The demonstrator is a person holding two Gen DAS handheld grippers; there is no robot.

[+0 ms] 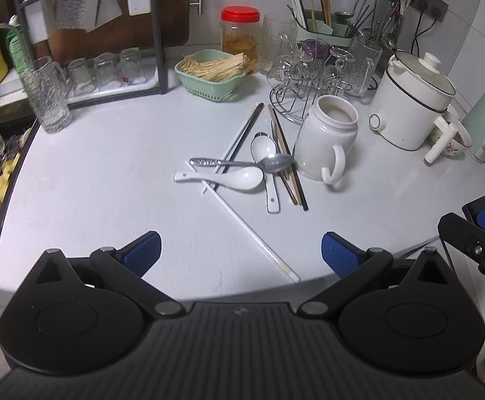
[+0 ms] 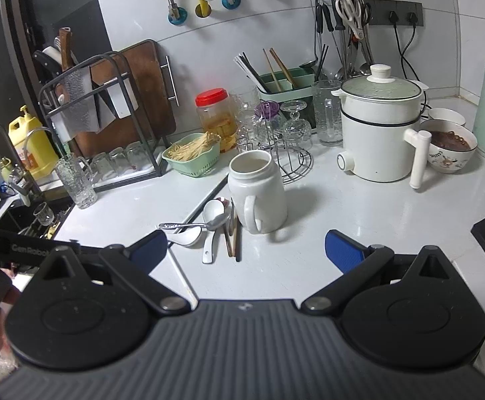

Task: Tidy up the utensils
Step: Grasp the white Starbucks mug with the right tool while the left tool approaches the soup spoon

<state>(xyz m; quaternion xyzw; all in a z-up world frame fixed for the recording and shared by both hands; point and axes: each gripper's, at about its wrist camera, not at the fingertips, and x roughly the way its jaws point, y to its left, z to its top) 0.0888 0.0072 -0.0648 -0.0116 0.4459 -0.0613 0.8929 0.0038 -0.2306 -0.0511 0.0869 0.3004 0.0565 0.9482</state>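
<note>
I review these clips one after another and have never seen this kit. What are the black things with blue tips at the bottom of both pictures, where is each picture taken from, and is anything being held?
They are hand-held grippers, one in each of a person's hands, each with a wide-angle camera looking along its two blue-padded fingers. One picture comes from the left gripper, the other from the right gripper. Both are open and hold nothing. On the white countertop lie loose utensils: two white ceramic spoons, a metal spoon, dark and wooden chopsticks and a long white chopstick, beside a white handled jar standing empty. Glasses, an electric pot and a green basket stand behind.
</note>
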